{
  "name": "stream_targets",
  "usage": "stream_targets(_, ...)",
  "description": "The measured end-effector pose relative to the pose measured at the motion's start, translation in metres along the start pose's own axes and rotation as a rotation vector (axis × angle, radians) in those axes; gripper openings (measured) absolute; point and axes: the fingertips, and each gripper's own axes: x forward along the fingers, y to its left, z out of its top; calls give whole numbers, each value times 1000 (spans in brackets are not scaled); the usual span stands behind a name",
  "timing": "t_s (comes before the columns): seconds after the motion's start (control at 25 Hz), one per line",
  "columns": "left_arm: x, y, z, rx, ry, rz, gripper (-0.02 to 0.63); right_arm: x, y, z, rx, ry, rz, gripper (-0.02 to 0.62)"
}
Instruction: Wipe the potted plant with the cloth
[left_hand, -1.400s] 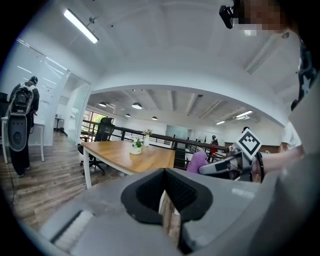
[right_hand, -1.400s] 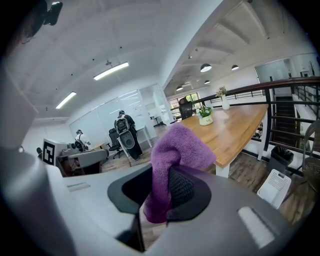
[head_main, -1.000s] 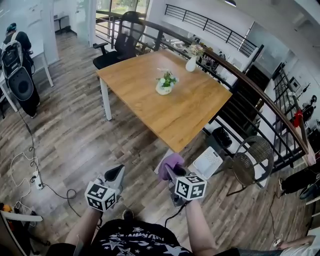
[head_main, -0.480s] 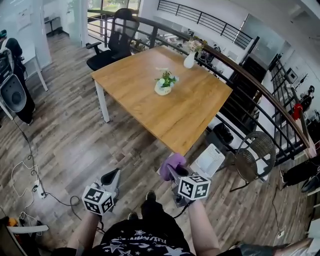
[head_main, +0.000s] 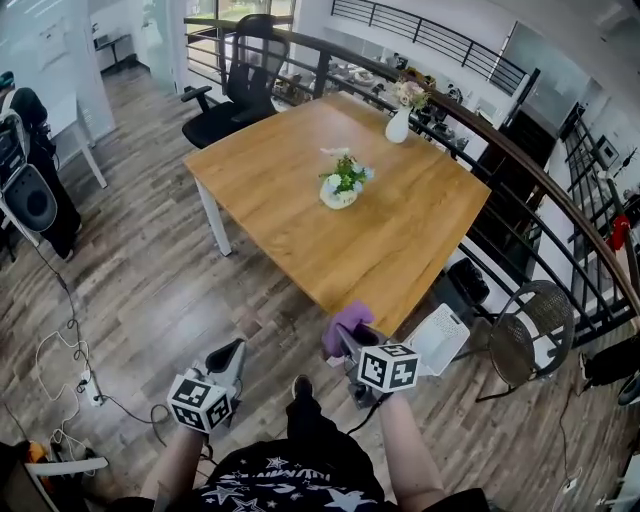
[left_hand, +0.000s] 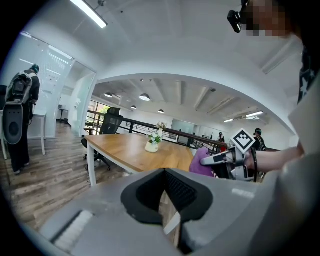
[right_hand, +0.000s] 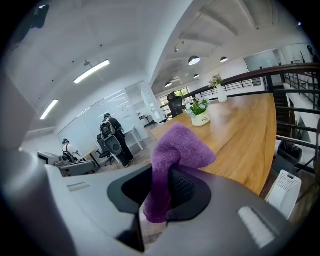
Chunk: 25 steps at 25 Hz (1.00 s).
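Both tools have come nearer the counter than they were a second ago. Its near corner now lies just beyond the right tool, and the potted plant sits lower in the head view than before.

The right tool is clamped on the purple cloth. The right gripper view shows the fabric pinched between the pads, with its free end bunched up above the tips. The left tool has its jaws pressed together with nothing between them, and it is held over the wooden floor, to the left of the right tool.

The potted plant stands upright near the middle of the counter, well apart from both tools and beyond the cloth, with bare wood in between. A white vase of flowers stands farther back, near the far edge by the railing. A black office chair is at the counter's far left corner.

The cloth's lower end is tucked out of sight inside the right tool. The bunched fabric covers part of the counter's edge in the right gripper view. There is print on the pot, but it is too small and blurred to read. The person's own shirt cuts off the bottom of the head view.
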Motion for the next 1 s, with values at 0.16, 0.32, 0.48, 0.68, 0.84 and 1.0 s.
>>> stream_targets(0.16, 46, 10, 27, -3, -17, 2, 2, 26, -32, 29, -5, 19, 1, 86)
stream_targets(0.32, 85, 15, 44, -8, -21, -1, 2, 47, -56, 58, 4, 18, 1, 86)
stream_targets(0.48, 118, 18, 54, -4, -4, -5, 2, 64, -81, 81, 9, 20, 0, 86)
stream_targets(0.68, 150, 22, 71, 13, 2, -1, 2, 79, -112, 108, 27, 9, 1, 86)
stream_targets(0.84, 170, 28, 81, 26, 4, 11, 2, 91, -129, 125, 27, 5, 9, 86)
stream_targets(1.0, 183, 43, 100, 49, -17, 41, 2, 99, -144, 137, 34, 3, 10, 86)
